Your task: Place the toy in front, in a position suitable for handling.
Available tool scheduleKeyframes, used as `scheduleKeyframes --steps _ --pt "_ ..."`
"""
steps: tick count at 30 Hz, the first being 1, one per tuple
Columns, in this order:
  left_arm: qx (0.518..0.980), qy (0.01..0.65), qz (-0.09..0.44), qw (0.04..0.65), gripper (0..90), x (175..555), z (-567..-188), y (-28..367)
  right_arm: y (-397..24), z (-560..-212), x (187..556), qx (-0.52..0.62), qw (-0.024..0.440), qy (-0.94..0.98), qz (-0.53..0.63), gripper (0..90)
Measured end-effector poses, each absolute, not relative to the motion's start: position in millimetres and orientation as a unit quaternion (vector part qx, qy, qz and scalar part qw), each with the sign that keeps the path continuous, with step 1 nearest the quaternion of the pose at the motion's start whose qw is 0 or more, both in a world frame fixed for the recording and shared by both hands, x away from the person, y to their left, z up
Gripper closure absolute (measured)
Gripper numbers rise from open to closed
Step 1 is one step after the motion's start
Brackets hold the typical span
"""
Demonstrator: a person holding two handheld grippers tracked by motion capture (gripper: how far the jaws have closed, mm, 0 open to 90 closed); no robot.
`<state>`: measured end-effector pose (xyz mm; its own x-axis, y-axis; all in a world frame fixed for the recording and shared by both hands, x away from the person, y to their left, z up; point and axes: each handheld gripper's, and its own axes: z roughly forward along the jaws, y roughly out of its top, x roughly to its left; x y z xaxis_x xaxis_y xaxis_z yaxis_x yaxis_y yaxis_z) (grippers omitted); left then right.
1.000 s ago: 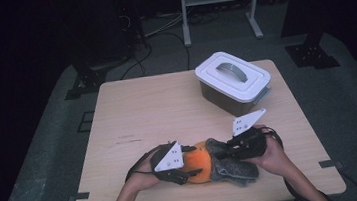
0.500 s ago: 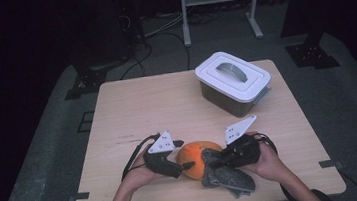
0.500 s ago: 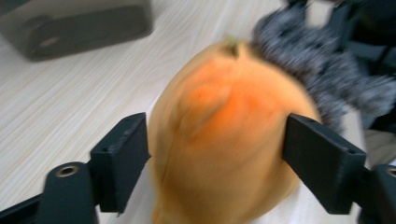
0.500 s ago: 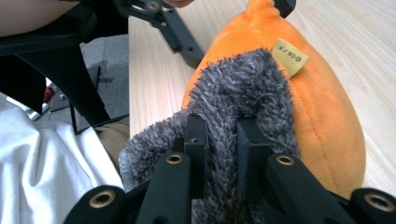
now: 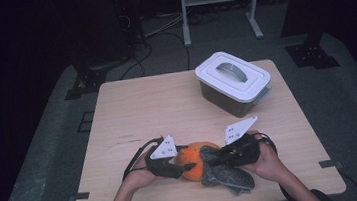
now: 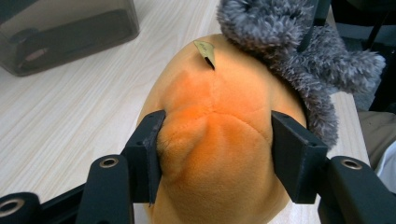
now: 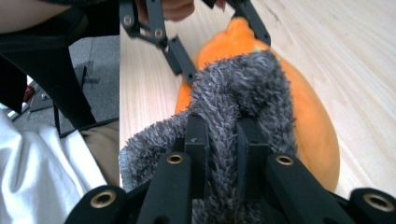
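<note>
- The orange plush toy (image 6: 219,140) lies at the near edge of the bench (image 5: 167,106), with a grey fuzzy cloth (image 7: 233,93) draped over it.
- Our left gripper (image 6: 217,144) has just been closing; its jaws now dent the toy's soft body on both sides.
- Our right gripper (image 7: 222,154) pinches a fold of the cloth, jaws clamped tight.
- We judge both light, soft and squashy; the toy's seamed middle gives a sure hold, while the cloth may slip.
- A lidded storage box (image 5: 233,82) stands well apart at the far right, nothing between.
</note>
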<state>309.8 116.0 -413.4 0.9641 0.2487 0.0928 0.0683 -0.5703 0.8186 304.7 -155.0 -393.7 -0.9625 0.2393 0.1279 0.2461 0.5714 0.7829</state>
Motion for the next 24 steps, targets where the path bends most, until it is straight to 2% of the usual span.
scheduleKeyframes --steps 5,12,16,24 --pt "0.876 0.1 0.094 0.462 41.1 312 -417 124 -169 -400 308 -0.155 0.005 -0.892 -0.425 77.0" --pt "0.874 0.075 0.095 0.471 39.0 310 -420 124 -185 -392 317 -0.184 -0.014 -0.867 -0.464 76.7" --pt "0.871 0.088 0.085 0.476 34.4 313 -421 127 -179 -405 319 -0.181 0.012 -0.877 -0.444 76.0" --pt "0.869 0.092 0.08 0.48 34.5 316 -422 131 -193 -414 325 -0.199 0.024 -0.887 -0.417 75.7"
